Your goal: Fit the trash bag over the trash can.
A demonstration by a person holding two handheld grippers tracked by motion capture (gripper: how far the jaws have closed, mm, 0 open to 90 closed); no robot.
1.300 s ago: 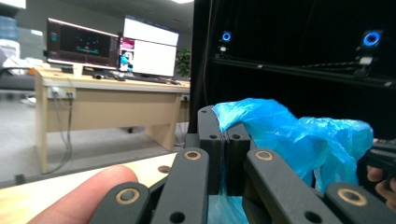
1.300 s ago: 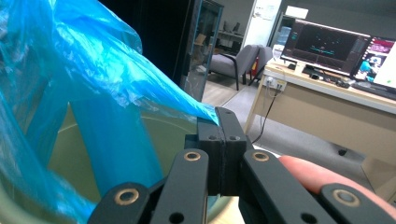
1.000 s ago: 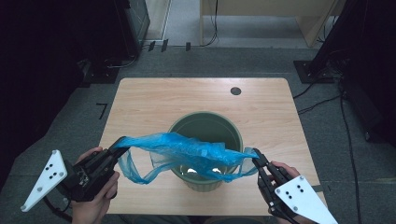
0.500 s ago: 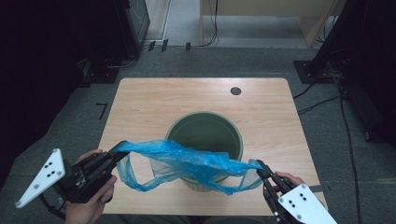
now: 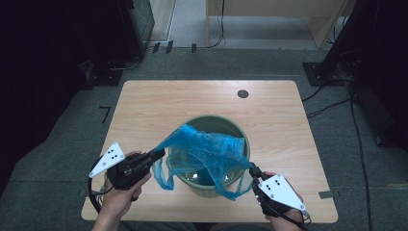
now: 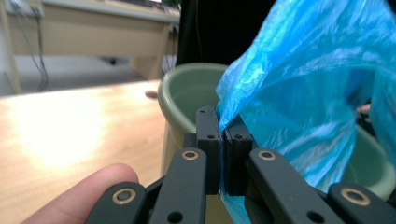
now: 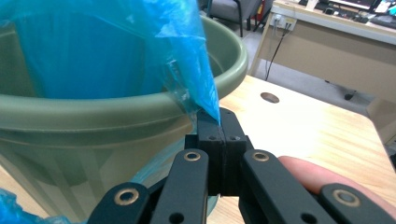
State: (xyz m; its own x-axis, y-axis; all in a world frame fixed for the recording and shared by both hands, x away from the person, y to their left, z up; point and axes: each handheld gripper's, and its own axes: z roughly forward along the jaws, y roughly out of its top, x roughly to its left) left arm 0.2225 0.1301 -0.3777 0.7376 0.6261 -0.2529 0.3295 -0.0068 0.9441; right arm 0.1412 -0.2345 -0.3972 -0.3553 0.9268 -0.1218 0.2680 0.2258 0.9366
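Note:
A green plastic bin (image 5: pixel 219 124) stands on the wooden table (image 5: pixel 154 106), nearer its front edge. A thin blue plastic bag (image 5: pixel 207 149) billows over the bin's mouth, stretched between both grippers. My left gripper (image 5: pixel 161 154) is shut on the bag's edge (image 6: pixel 233 116) just left of the bin (image 6: pixel 182 93). At the bin's front right, my right gripper (image 5: pixel 252 170) is shut on another part of the bag's edge (image 7: pixel 205 93), close against the bin's rim (image 7: pixel 116 109). A loop of the bag hangs down on the left, in front of the bin.
A small round hole (image 5: pixel 243 93) sits in the tabletop at the far right. Beyond the table lie grey floor, cables and dark equipment stands (image 5: pixel 337 57). A wooden desk (image 7: pixel 336 46) stands farther off.
The bag, earlier stretched flat and wide across the bin's front, has bunched upward over the bin. Both grippers have moved inward and forward toward the bin.

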